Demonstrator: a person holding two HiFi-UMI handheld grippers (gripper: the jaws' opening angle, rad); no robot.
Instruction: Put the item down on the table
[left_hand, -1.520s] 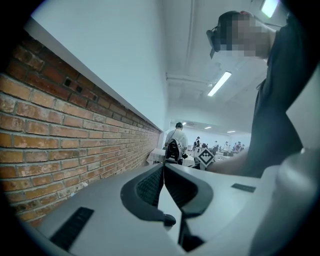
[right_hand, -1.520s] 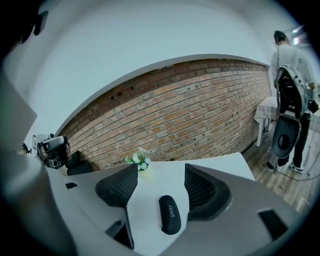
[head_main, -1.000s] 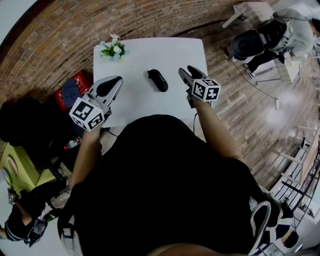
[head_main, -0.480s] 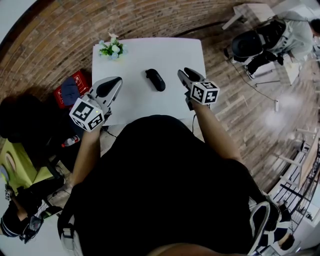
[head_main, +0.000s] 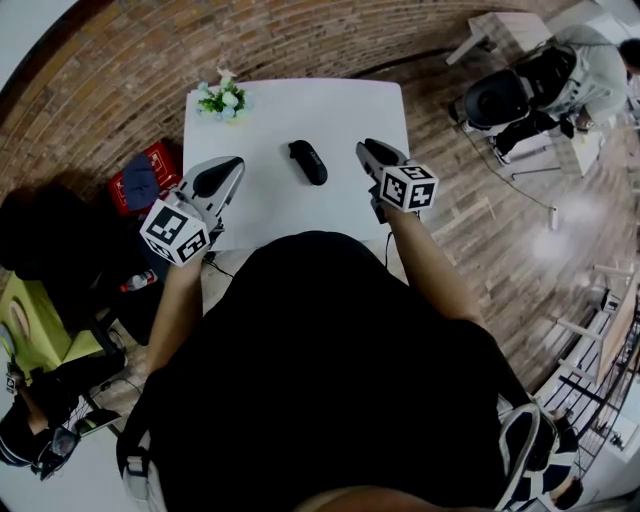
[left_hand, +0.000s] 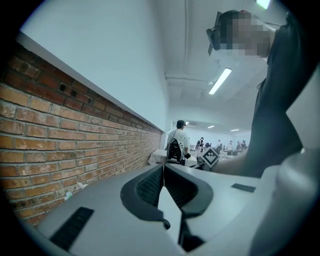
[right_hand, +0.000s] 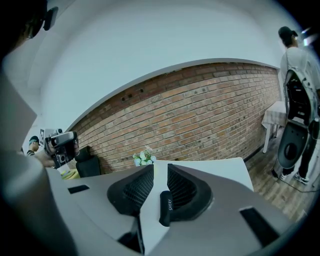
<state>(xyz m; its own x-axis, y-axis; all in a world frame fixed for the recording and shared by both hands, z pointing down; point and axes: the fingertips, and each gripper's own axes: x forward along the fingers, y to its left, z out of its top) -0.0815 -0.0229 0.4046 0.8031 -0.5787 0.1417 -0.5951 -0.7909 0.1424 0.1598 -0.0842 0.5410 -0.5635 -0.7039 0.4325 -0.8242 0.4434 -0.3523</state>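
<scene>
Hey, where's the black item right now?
In the head view, the black item lies mid-table on the white table, just left of the right gripper; flowers mark the far left corner.

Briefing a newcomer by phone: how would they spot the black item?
Start at the white table by the brick wall. Near its middle lies the black oblong item. Its neighbour, a pale flower bunch, stands at a corner.

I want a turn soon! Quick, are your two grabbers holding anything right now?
Left gripper: fingers closed, holding nothing.
Right gripper: fingers just closed, holding nothing; the black item lies on the table.
</scene>
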